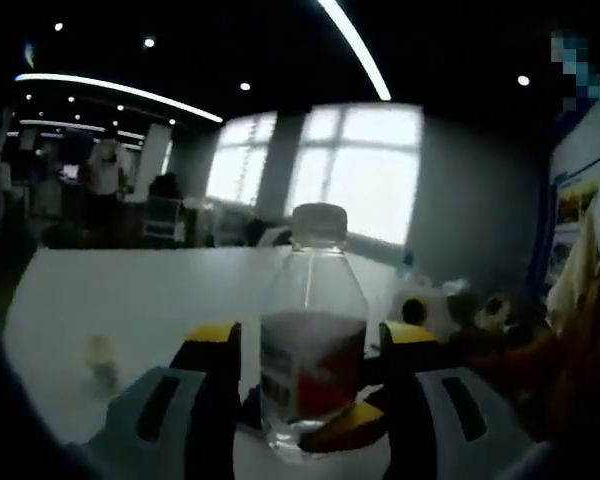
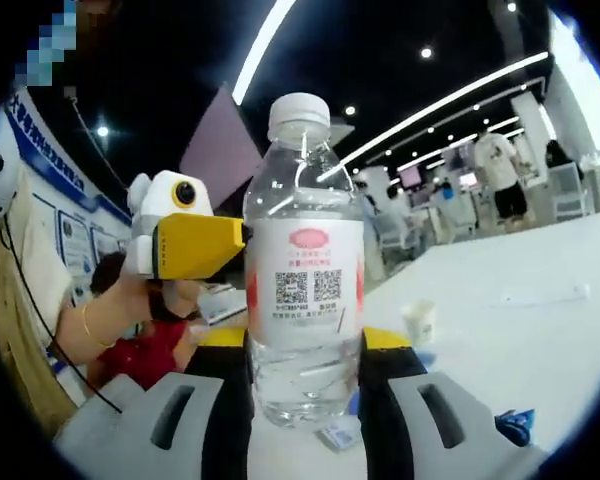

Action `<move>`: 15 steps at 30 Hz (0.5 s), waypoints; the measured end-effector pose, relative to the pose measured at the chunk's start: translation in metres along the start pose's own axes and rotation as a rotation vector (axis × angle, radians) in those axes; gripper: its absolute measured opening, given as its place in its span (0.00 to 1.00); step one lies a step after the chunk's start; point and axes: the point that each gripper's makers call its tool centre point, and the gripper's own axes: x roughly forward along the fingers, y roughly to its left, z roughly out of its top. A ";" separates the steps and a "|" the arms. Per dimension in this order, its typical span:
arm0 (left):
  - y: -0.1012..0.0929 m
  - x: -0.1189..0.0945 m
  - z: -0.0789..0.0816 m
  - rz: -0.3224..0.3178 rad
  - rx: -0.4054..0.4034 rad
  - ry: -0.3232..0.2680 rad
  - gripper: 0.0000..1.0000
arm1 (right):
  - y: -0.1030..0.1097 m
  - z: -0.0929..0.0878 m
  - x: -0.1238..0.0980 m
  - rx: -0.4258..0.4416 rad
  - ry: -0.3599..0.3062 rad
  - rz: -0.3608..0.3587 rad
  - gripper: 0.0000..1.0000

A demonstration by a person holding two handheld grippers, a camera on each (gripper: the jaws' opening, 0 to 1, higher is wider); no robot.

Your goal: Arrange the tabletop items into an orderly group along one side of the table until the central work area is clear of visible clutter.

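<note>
A clear water bottle (image 2: 305, 290) with a white cap and a white label bearing a red logo and QR codes stands upright between my right gripper's (image 2: 305, 345) jaws, which press its sides. The left gripper (image 2: 195, 245), yellow-tipped and held by a hand, meets the bottle's shoulder from the left. In the left gripper view the bottle (image 1: 315, 330) stands between the yellow-tipped jaws of my left gripper (image 1: 312, 340), with a narrow dark gap on each side. An orange-yellow part (image 1: 350, 425) shows low behind the bottle.
On the white table (image 2: 540, 350) sit a small pale cup (image 2: 418, 322), a blue wrapper (image 2: 515, 425), a small packet (image 2: 335, 436) and a thin strip (image 2: 550, 295). A pale cup (image 1: 100, 355) sits at the left. A person in red (image 2: 145, 350) is close by.
</note>
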 end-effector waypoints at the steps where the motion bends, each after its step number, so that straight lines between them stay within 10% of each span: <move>1: -0.001 0.000 -0.001 0.004 0.008 0.005 0.57 | -0.001 0.000 0.000 -0.003 -0.001 -0.003 0.39; 15: 0.020 -0.001 -0.005 0.292 -0.013 -0.011 0.53 | -0.015 0.001 0.007 -0.104 0.011 -0.133 0.39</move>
